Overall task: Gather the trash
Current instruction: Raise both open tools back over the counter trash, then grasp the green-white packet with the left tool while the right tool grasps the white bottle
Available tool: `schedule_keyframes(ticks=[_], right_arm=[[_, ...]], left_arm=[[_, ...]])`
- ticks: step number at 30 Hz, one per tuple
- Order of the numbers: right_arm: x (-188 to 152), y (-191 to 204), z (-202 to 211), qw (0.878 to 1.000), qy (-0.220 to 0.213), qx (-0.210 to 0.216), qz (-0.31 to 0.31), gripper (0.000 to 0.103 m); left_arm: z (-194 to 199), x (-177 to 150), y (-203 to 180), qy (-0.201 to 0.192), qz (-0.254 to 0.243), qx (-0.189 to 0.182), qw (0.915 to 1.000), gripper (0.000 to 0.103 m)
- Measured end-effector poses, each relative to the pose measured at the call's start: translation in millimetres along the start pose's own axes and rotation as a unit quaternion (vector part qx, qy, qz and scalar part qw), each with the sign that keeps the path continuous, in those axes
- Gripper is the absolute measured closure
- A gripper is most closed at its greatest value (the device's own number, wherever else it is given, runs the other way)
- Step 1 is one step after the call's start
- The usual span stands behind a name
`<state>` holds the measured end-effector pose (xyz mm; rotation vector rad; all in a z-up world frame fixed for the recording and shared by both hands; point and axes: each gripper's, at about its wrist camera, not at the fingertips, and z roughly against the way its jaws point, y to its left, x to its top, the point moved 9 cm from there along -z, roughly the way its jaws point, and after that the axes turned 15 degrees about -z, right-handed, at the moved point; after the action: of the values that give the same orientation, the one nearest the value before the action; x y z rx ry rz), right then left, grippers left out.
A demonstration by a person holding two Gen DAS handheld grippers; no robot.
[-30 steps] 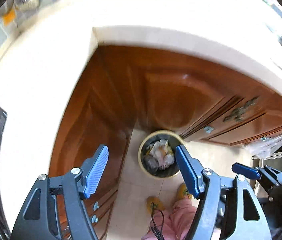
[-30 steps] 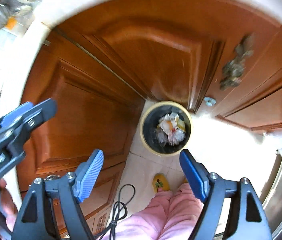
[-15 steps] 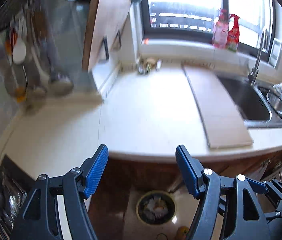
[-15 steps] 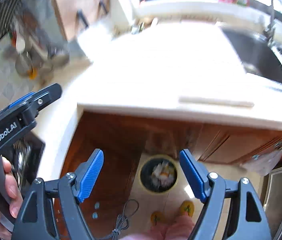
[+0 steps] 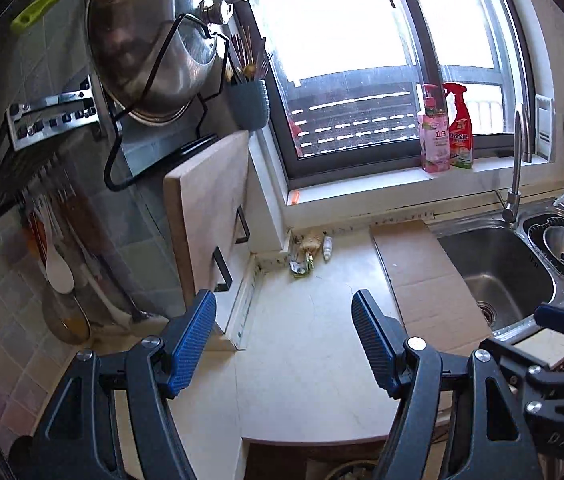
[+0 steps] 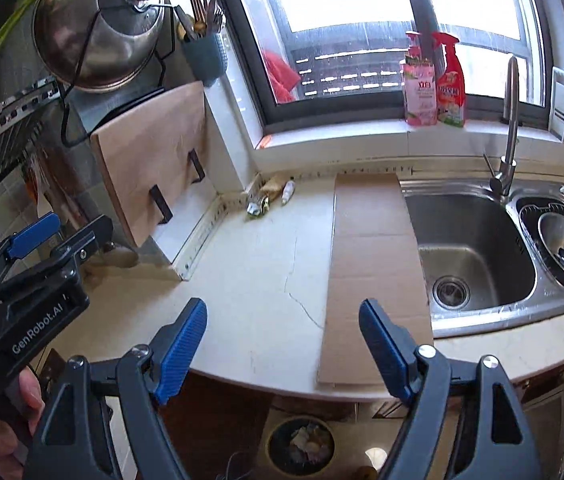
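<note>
Because both pairs of fingers stand spread with nothing between them, this reads as the approach to the next pick rather than a carry.

Seen from the left wrist camera, the left gripper (image 5: 283,344) fills the lower middle of the frame, its blue ribbed fingers (image 5: 194,340) parted and empty over the pale stone desk (image 5: 313,340). At the centre of the frame, tucked into the back corner under the window sill, lies the trash: a crumpled green-and-silver wrapper (image 5: 299,262), a brownish crumpled scrap (image 5: 310,242) and a small white tube (image 5: 326,245) close together. They sit against the wall strip, probably pushed there out of the working area. A flat sheet of brown cardboard (image 5: 421,280) lies right of centre, touching the edge of the stainless steel sink (image 5: 497,272), likely as a mat or splash guard. At the bottom edge only the rim of the round bin (image 5: 349,472) on the floor shows. The right gripper's black body pokes in at the lower right.

Seen from the right wrist camera, the right gripper (image 6: 282,340) is likewise spread wide and empty at the lower middle, aimed at the desk. The same trash lies above centre, well apart from the fingers. The left gripper's black body, held by a hand (image 6: 14,412), occupies the lower left. The bin, already holding waste, stands on the floor at the bottom centre, below the desk's front edge, handy for dropping each piece. A pale wooden cutting board (image 6: 150,164) leans upright in a black bracket at the upper left, presumably to dry and save space.
</note>
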<state>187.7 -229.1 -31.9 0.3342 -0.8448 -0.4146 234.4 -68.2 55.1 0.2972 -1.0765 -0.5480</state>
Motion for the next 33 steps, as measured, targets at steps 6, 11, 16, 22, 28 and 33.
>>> schedule_keyframes(ticks=[6,11,16,22,28,33], right_arm=[[55.2,2.9,-42.8,1.0,0.001,0.024,-0.017,0.024],[93.1,5.6,-115.5,0.997,0.04,0.051,-0.031,0.034],[123.9,4.7,-207.8,0.993,0.1,0.057,-0.038,0.042],[152.7,-4.2,-314.2,0.986,0.147,0.057,-0.045,0.042],[156.9,-18.4,-404.8,0.978,0.188,0.056,-0.066,0.042],[154.1,-19.7,-449.6,0.972,0.209,0.07,-0.087,0.042]], left_arm=[[-60.2,17.9,-0.4,0.029,-0.018,0.012,0.9994,0.033],[-141.1,35.9,-7.9,0.071,-0.023,0.009,0.9972,0.033],[-244.5,46.3,-19.9,0.129,-0.02,-0.015,0.9914,0.033],[-358.6,48.6,-40.3,0.177,-0.012,-0.067,0.9818,0.033],[-456.0,21.5,-61.0,0.238,0.025,-0.096,0.9662,0.033],[-506.6,-6.7,-75.1,0.279,0.039,-0.096,0.9547,0.036]])
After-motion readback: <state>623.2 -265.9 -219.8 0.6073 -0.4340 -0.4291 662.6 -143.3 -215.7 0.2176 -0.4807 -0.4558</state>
